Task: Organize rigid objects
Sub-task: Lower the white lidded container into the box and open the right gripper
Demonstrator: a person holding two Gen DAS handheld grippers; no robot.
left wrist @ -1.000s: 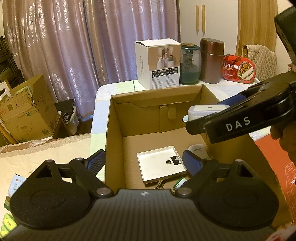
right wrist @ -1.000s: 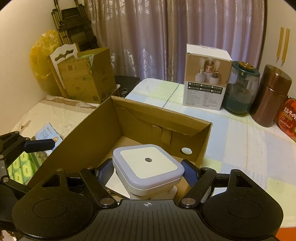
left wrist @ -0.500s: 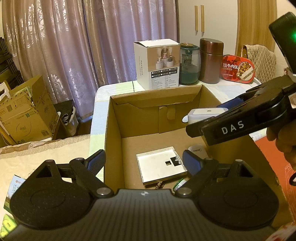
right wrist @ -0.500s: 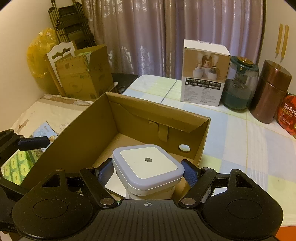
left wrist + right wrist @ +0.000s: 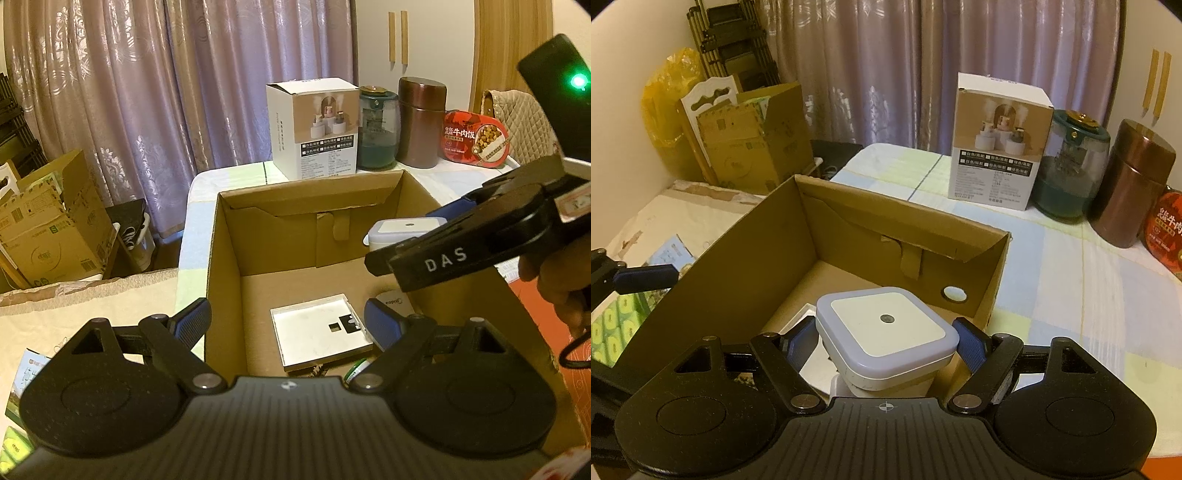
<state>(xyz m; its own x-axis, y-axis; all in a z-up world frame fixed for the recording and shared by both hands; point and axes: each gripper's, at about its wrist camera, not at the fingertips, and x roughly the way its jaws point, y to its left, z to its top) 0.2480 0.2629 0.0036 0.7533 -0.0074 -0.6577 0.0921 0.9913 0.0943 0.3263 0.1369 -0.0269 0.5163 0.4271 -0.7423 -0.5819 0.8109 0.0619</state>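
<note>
The right tongs (image 5: 886,341) grip a square white night light (image 5: 886,326) between their blue pads, holding it above the near right part of an open cardboard box (image 5: 746,258). The left tongs (image 5: 286,321) stand wide with nothing between them, one finger outside the box's left wall and the other inside it. On the box floor just beyond them lies a flat white tray (image 5: 317,334), with a small white item (image 5: 391,301) just to its right and a green-and-white thing partly hidden at the near edge. The box sits on a worktop (image 5: 1071,266) with a pale checked cloth. At its far side stand a white product carton (image 5: 997,147), a green glass jar (image 5: 1071,166), a brown canister (image 5: 1134,184) and a red food container (image 5: 476,138).
</note>
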